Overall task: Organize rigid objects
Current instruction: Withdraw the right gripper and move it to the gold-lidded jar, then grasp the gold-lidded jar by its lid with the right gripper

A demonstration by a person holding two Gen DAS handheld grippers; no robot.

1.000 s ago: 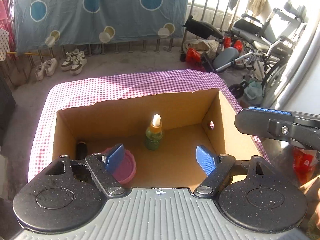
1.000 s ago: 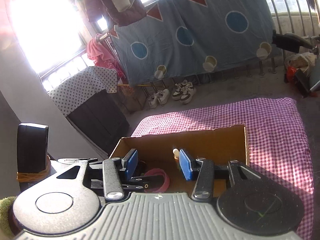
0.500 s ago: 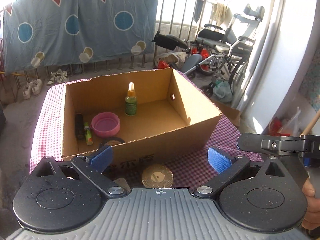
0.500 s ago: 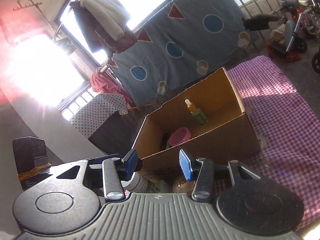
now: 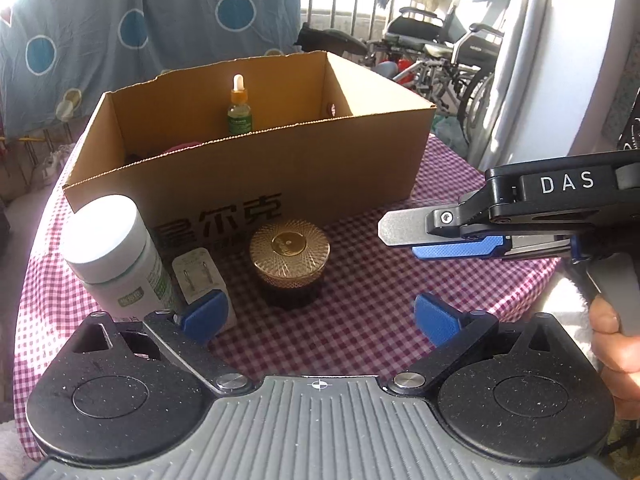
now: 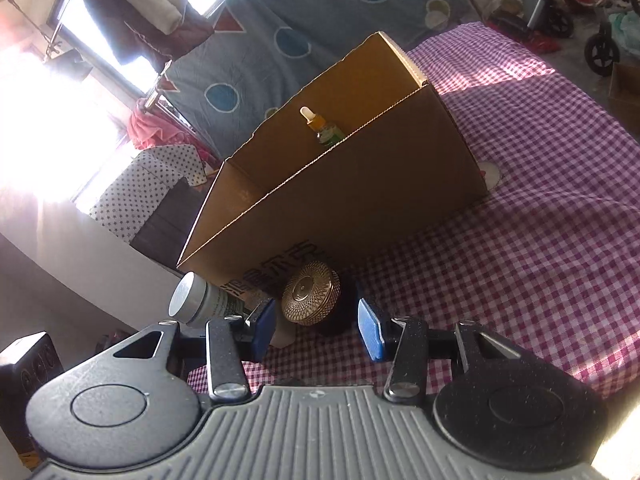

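A dark jar with a gold lid [image 5: 290, 260] stands on the checked cloth in front of the cardboard box [image 5: 256, 184]. To its left are a white pill bottle [image 5: 116, 252] and a white plug adapter [image 5: 200, 272]. My left gripper [image 5: 320, 318] is wide open just short of the jar, its jaws closing a little with nothing between them. My right gripper [image 5: 400, 236] comes in from the right. In the right wrist view the right gripper [image 6: 316, 332] is open and closing slightly, with the jar [image 6: 310, 294] just ahead of its pads, untouched. A dropper bottle [image 5: 239, 108] stands inside the box.
A pink bowl's rim [image 5: 180, 147] shows inside the box. The pink checked table [image 6: 540, 200] extends right of the box. A hand [image 5: 612, 340] holds the right gripper's handle. Wheelchairs [image 5: 448, 56] and a blue dotted sheet [image 5: 140, 28] stand behind the table.
Both grippers pulled back from above the box and sank to the cloth in front of it. The jar, pill bottle and adapter came into view. The left jaws spread wider.
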